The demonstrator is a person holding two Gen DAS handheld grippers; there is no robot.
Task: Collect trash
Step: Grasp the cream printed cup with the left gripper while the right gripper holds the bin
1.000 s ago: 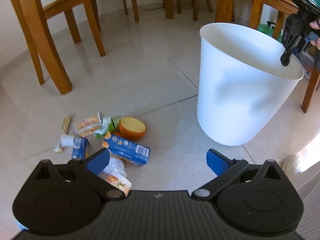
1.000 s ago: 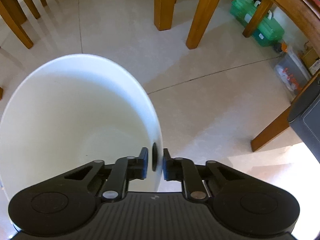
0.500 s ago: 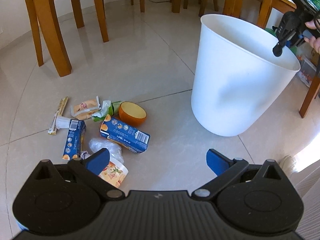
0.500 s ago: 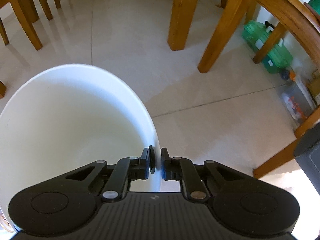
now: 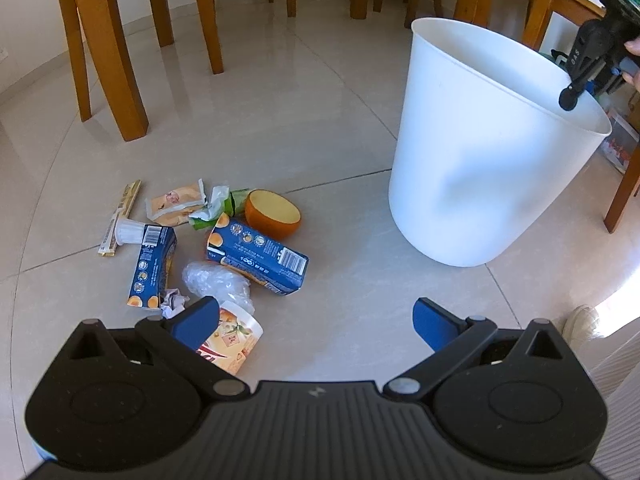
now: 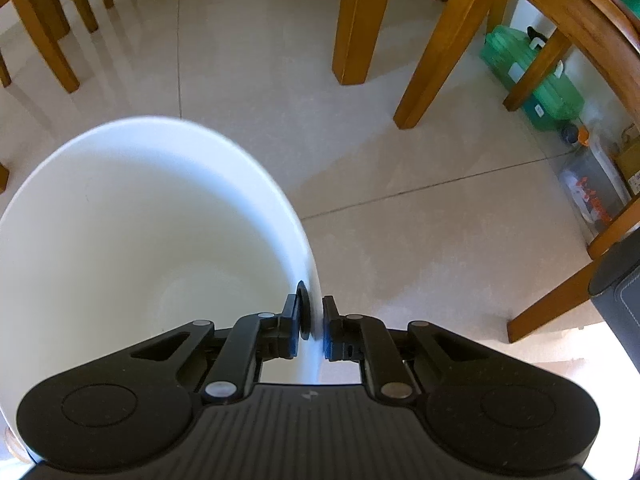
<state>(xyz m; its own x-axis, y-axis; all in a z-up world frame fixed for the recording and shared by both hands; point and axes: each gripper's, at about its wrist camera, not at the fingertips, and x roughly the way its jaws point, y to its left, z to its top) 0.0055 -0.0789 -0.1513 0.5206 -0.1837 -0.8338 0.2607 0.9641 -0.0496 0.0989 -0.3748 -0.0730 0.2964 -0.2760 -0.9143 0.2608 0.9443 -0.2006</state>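
A white bin point(image 5: 492, 160) stands on the tiled floor at the right of the left wrist view. My right gripper point(image 6: 314, 322) is shut on the bin's rim point(image 6: 312, 280), one pad inside and one outside; the bin looks empty inside. Left of the bin lies a pile of trash: two blue cartons point(image 5: 258, 256) point(image 5: 152, 264), an orange half point(image 5: 272, 214), a clear plastic wad point(image 5: 218, 280), snack wrappers point(image 5: 176, 202) and a printed cup point(image 5: 234, 340). My left gripper point(image 5: 316, 320) hangs open above the floor, its left finger over the printed cup.
Wooden chair legs point(image 5: 116, 52) and table legs point(image 6: 360, 20) ring the floor behind the trash and bin. A green plastic box point(image 6: 536, 76) and a clear container point(image 6: 592, 192) sit under the furniture at the right. Bare tiles lie between the pile and the bin.
The left gripper has sunk and shifted, so the trash pile shows fuller and closer. The right gripper keeps its hold on the bin rim, with the view tilted a little.
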